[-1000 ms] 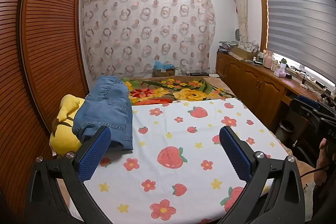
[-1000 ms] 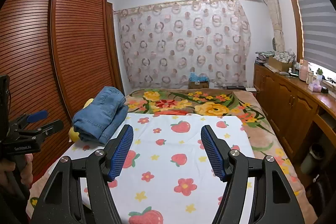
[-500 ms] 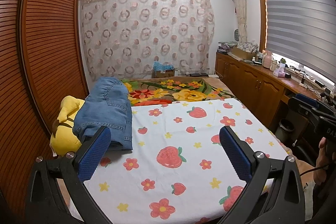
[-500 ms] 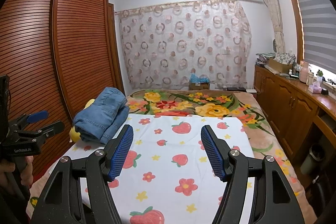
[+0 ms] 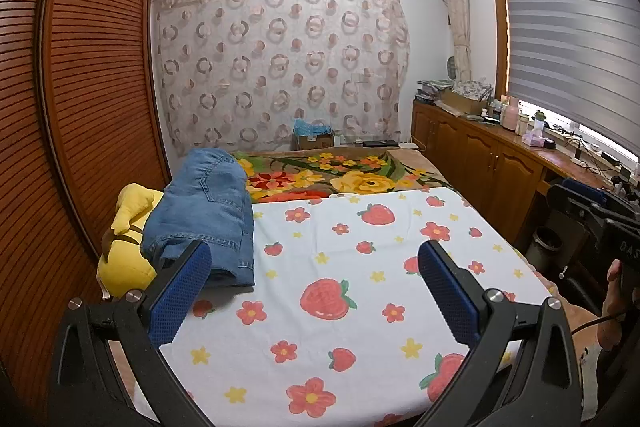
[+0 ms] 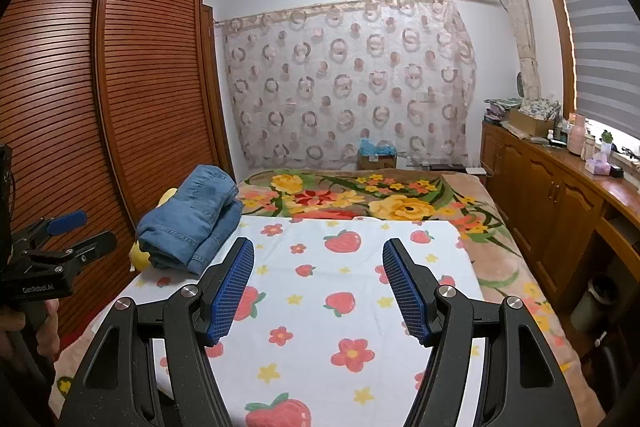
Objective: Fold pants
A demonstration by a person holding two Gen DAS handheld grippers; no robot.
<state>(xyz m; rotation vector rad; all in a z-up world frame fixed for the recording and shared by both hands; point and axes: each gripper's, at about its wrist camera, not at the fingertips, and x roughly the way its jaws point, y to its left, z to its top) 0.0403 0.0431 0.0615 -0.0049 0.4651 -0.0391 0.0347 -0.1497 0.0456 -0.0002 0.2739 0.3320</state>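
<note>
Jeans sit folded in a thick bundle at the far left edge of the bed, their near end lying on the strawberry-print sheet and their left side propped against a yellow plush toy. From your right-hand camera the same bundle reads as several stacked layers, hems toward you, nothing trailing loose.

Your left gripper hangs above the sheet with its blue pads wide apart and nothing between them. Your right gripper is released too, jaws spread over bare sheet, well short of the denim. Neither one touches the pants.

So where are you in the job? Judging by that tidy stack, the folding looks done and the pile has been set aside; both tools are parked in the middle of the bed. It could also be the pause before a fresh start, and these views can't settle which.

If another fold is wanted, you need to swing both grippers left and forward, get one pad under the near hem edge and pinch through the full thickness. Denim that stacked is stiff and heavy, so a shallow bite would likely slip. Watch the plush toy underneath; it could roll and tip the bundle off the bed's edge.
</note>
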